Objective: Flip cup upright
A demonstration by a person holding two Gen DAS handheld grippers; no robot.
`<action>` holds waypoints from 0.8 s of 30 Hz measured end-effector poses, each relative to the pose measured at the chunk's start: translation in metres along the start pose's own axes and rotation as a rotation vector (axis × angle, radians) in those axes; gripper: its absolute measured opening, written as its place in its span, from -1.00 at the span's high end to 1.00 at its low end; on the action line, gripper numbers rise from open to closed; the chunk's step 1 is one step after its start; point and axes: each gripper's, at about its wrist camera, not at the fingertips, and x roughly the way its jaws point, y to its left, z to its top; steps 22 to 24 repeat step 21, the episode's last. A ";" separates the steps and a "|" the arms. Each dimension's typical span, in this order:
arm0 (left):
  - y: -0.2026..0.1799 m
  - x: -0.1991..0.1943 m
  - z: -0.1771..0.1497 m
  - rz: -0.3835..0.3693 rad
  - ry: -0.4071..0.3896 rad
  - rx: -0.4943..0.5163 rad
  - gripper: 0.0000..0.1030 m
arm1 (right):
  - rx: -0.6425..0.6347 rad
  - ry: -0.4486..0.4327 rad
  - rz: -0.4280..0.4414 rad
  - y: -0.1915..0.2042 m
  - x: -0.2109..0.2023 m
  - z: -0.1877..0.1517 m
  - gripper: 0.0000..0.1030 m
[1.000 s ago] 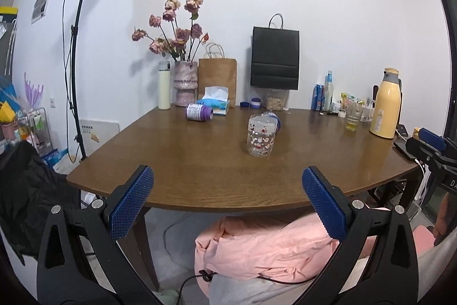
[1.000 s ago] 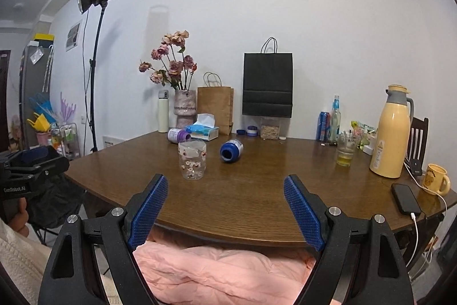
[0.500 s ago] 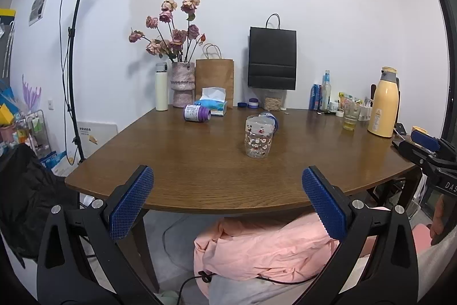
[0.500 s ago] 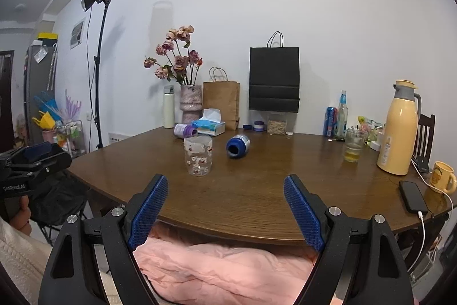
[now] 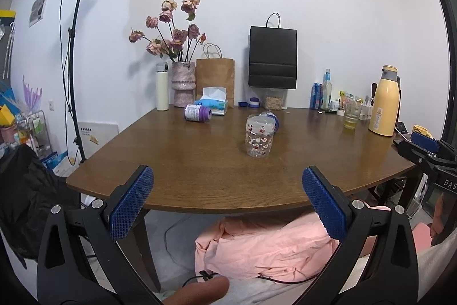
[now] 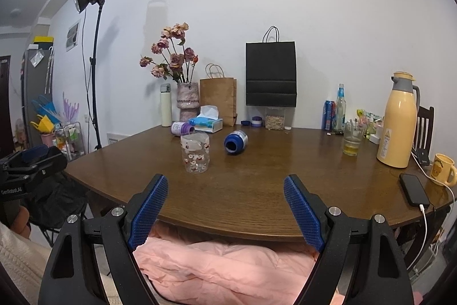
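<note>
Wooden table [image 6: 257, 190] w/ clutter along far edge. Left gripper [image 5: 228, 202] & right gripper [image 6: 225, 207]: both spread wide, empty, held off near edge. Clear patterned cup [image 6: 195, 153] stands mid-table, left of blue bottle [image 6: 236, 142] on its side.

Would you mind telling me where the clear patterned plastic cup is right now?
The clear patterned plastic cup stands near the middle of the brown wooden table, left of centre in the right wrist view, with the blue-capped bottle lying just to its right.
</note>
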 end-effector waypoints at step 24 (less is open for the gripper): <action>0.001 -0.001 0.000 -0.005 0.002 0.014 -1.00 | -0.006 0.017 0.007 0.001 0.004 0.000 -0.71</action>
